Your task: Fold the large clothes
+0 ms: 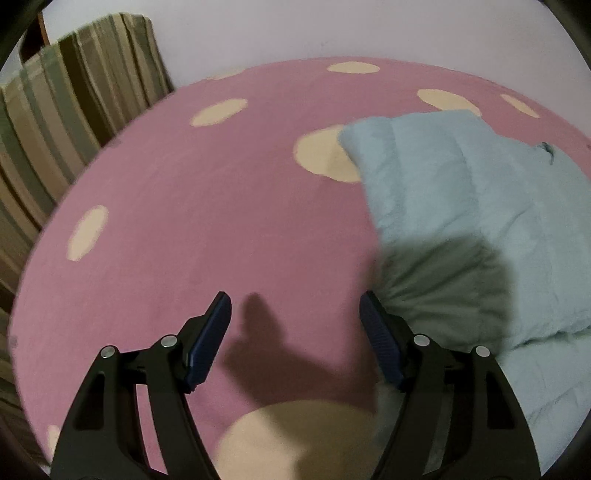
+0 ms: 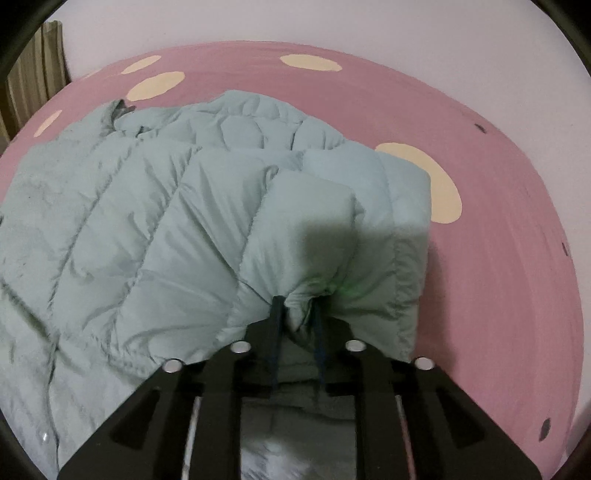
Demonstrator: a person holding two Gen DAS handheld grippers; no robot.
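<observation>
A pale blue quilted puffer jacket (image 2: pixel 147 229) lies on a pink bed sheet (image 2: pixel 498 229) with cream dots. My right gripper (image 2: pixel 297 306) is shut on a bunched fold of the jacket, pinching the puffy fabric between its blue pads; the fold stands up in front of the camera. In the left wrist view the jacket (image 1: pixel 461 206) lies at the right. My left gripper (image 1: pixel 295 306) is open and empty over bare pink sheet (image 1: pixel 207 206), its right finger (image 1: pixel 376 332) just beside the jacket's shaded edge.
A striped curtain or cover (image 1: pixel 55 122) hangs at the bed's left edge. A pale wall (image 1: pixel 332 29) runs behind the bed. Bare sheet lies left of the jacket and to its right (image 2: pixel 480 295).
</observation>
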